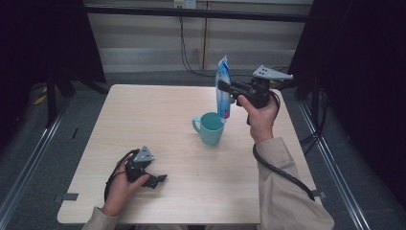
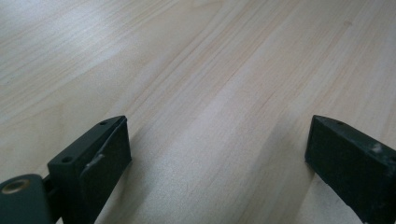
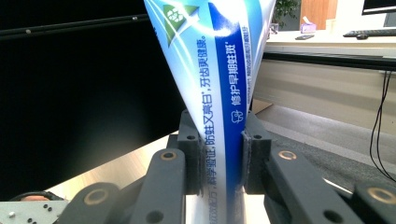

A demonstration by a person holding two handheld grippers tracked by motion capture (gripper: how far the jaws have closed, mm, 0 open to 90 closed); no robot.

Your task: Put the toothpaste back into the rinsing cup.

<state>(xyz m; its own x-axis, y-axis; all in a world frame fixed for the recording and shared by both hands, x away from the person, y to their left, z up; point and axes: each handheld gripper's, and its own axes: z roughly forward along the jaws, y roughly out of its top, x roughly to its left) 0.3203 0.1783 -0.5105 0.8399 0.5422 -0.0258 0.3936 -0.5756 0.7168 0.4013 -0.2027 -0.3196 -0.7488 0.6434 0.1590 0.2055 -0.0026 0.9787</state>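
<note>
The tube (image 1: 223, 88) hangs nearly upright, its long axis running top to bottom, with the lower end just above the mug (image 1: 209, 128) and seemingly over its opening, though I can't tell whether it dips past the rim. The right gripper (image 1: 224, 86) comes at it level from the right, jaws pinching the tube at mid-length, flat faces pressed from either side. The mug stands right of the table's (image 1: 143, 115) middle. This hand looks set to lower the tube straight down. The left gripper (image 1: 162, 179) rests near the front left corner, well apart, jaws spread over bare wood.
</note>
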